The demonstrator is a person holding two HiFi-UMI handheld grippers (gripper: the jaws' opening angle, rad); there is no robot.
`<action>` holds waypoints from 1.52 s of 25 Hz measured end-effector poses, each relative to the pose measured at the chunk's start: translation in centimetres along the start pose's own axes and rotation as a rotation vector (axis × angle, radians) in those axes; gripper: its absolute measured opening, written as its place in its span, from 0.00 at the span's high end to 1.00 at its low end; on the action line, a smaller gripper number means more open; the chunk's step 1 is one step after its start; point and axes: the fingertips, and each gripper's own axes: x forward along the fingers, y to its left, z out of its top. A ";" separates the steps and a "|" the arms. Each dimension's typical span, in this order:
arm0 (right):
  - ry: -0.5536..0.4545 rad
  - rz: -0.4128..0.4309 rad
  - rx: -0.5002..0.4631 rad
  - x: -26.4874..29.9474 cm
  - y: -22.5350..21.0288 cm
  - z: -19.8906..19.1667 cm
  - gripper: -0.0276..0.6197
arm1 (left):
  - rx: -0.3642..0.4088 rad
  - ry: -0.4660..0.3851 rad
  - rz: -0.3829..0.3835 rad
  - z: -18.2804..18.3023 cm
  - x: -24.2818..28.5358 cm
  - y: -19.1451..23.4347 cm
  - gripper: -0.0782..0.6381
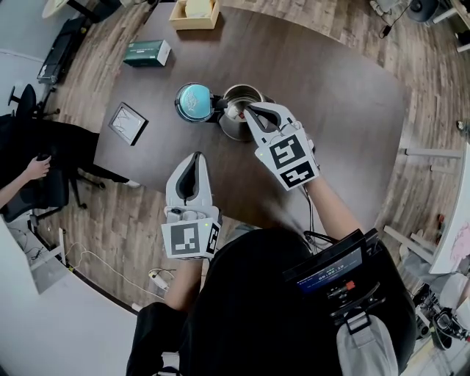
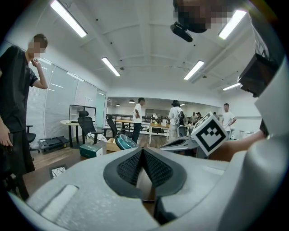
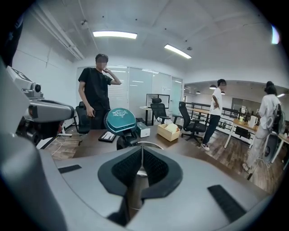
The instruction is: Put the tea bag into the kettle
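Note:
A steel kettle [image 1: 242, 94] stands open on the dark table [image 1: 345, 103], its teal lid [image 1: 194, 101] swung up to the left. My right gripper [image 1: 248, 109] hangs over the kettle's mouth, jaws shut. At its tips is a small white and red piece, the tea bag [image 1: 236, 111], inside the rim. In the right gripper view the shut gripper [image 3: 142, 149] points at the kettle rim [image 3: 152, 145] and lid [image 3: 120, 120]. Nearer me, my left gripper [image 1: 194, 156] is shut and empty over the table's front edge. The left gripper view shows its shut tips [image 2: 142, 151] and the lid [image 2: 125, 141].
A green box [image 1: 147, 53] and a wooden tray [image 1: 195, 13] lie at the table's far side. A flat framed pad [image 1: 128, 122] sits near the left edge. A seated person's arm [image 1: 29, 170] and office chairs are left of the table. People stand around the room.

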 end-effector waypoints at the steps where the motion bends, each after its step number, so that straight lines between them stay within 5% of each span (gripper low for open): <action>1: -0.009 -0.003 0.002 -0.4 0.0 0.3 0.94 | 0.002 -0.005 -0.003 0.2 -0.1 -0.1 0.89; 20: -0.133 -0.171 0.047 -12.2 1.7 2.3 0.95 | 0.030 -0.108 -0.129 2.8 -5.3 -4.7 0.89; 38: -0.192 -0.320 0.068 -23.4 6.2 -0.4 0.95 | 0.065 -0.138 -0.224 1.5 -11.8 -9.5 0.89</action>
